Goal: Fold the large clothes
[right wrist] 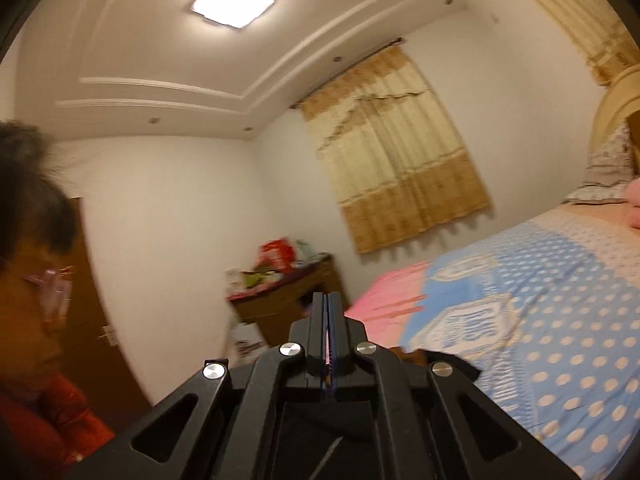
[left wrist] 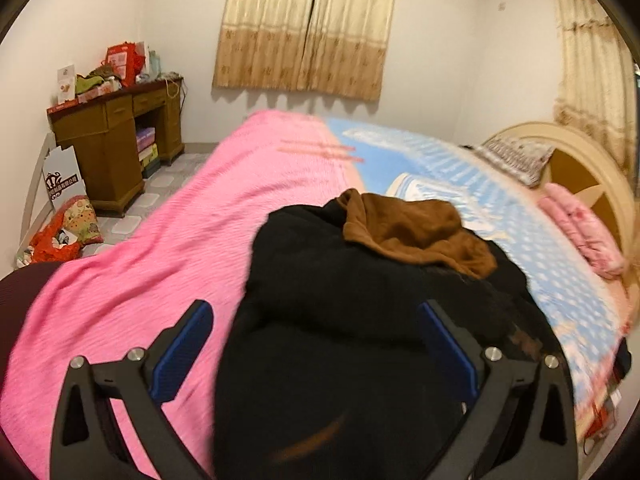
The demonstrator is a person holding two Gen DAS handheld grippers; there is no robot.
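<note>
A large black garment (left wrist: 340,340) with a brown lining (left wrist: 412,232) is bunched on the bed, and its near part rises close to the camera. My left gripper (left wrist: 314,308) is open, its blue pads (left wrist: 180,352) wide apart on either side of the black cloth without pressing it. My right gripper (right wrist: 325,300) is shut and points level across the room. A strip of black cloth (right wrist: 456,362) and some brown show just behind its fingers, so it seems shut on an edge of that garment. The pinch itself is hidden.
The bed carries a pink blanket (left wrist: 160,260) and a blue dotted quilt (left wrist: 540,280). A folded pink item (left wrist: 580,232) and a pillow lie by the headboard (left wrist: 600,184). A cluttered brown desk (left wrist: 112,140) stands at the far wall. A person in a red top (right wrist: 40,412) is at my left.
</note>
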